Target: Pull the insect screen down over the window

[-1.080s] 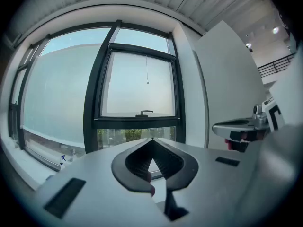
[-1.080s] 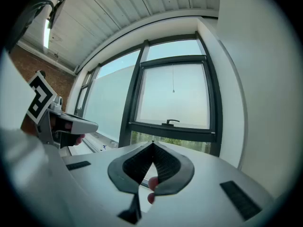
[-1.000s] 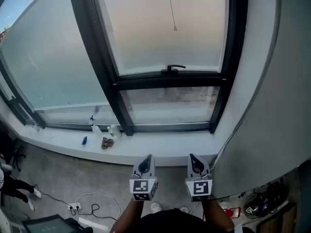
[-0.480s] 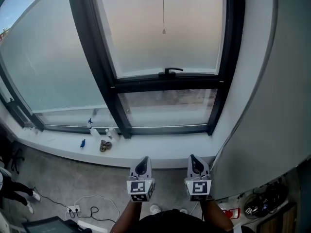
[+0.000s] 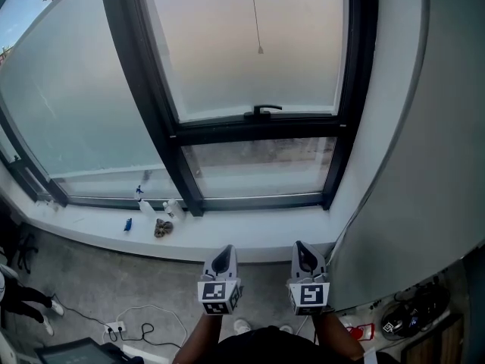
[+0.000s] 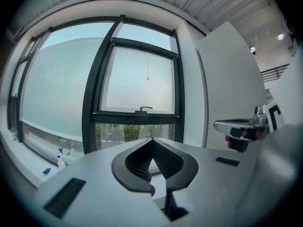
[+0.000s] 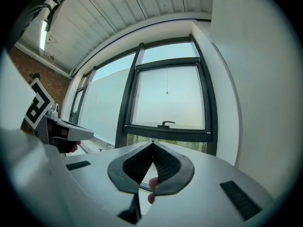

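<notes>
Now: left gripper (image 5: 225,253), right gripper (image 5: 304,250) low centre, jaws pressed together, empty. Lift one to pull cord (image 5: 255,14) top centre, pinch, draw straight down.

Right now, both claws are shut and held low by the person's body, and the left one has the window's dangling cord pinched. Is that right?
Not quite. The left claw is shut on nothing: the left gripper view shows the cord hanging free in front of the window, far beyond the closed tips. The rest holds: it and the right claw are both shut and held low.
</notes>
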A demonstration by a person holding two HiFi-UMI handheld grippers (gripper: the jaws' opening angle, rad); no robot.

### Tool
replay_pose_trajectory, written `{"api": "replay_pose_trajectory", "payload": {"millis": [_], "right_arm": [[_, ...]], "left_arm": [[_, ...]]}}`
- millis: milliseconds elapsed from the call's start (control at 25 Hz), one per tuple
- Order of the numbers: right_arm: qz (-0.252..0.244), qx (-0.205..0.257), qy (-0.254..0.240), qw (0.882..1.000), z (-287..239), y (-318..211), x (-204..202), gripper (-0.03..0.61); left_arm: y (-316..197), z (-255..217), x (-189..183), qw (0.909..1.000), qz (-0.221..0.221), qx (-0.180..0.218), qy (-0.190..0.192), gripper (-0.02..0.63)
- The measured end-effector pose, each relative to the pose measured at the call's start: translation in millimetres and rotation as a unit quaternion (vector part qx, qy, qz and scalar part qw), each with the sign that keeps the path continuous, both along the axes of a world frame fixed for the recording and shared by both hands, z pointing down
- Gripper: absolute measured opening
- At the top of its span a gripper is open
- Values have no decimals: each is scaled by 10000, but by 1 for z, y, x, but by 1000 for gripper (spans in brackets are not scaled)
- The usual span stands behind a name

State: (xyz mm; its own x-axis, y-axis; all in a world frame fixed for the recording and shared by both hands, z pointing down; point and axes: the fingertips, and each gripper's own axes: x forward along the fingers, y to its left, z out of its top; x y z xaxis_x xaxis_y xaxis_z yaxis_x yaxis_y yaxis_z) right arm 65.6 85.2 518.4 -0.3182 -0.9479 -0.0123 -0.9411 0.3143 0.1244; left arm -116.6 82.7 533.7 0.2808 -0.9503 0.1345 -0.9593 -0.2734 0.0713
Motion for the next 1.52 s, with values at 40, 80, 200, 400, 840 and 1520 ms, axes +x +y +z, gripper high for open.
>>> {"api": "replay_pose_trajectory", "payload": {"millis": [40, 80, 200, 400, 840, 1520], "right_arm": [[-13, -22, -2, 10000, 2, 0, 0, 3], [-19, -44, -7, 10000, 4, -1, 1, 3], [-49, -67, -4, 10000, 2, -1, 0, 3], [-10, -67, 9, 10000, -2, -5, -4, 3], [10, -64, -2, 10000, -3, -13, -26, 3], [456, -106, -341, 9983, -16, -58, -56, 3]], "left_arm": [[0, -1, -1, 10000, -46, 11, 6, 3], [0, -2, -2, 10000, -73, 27, -6, 3], [0, 5, -3, 9999, -52, 44, -116, 3], [-1, 2, -6, 9999, -40, 40, -121, 3], [-13, -1, -22, 9998, 42, 136, -121, 3], [-70, -14, -73, 9987, 327, 379, -138, 3]]}}
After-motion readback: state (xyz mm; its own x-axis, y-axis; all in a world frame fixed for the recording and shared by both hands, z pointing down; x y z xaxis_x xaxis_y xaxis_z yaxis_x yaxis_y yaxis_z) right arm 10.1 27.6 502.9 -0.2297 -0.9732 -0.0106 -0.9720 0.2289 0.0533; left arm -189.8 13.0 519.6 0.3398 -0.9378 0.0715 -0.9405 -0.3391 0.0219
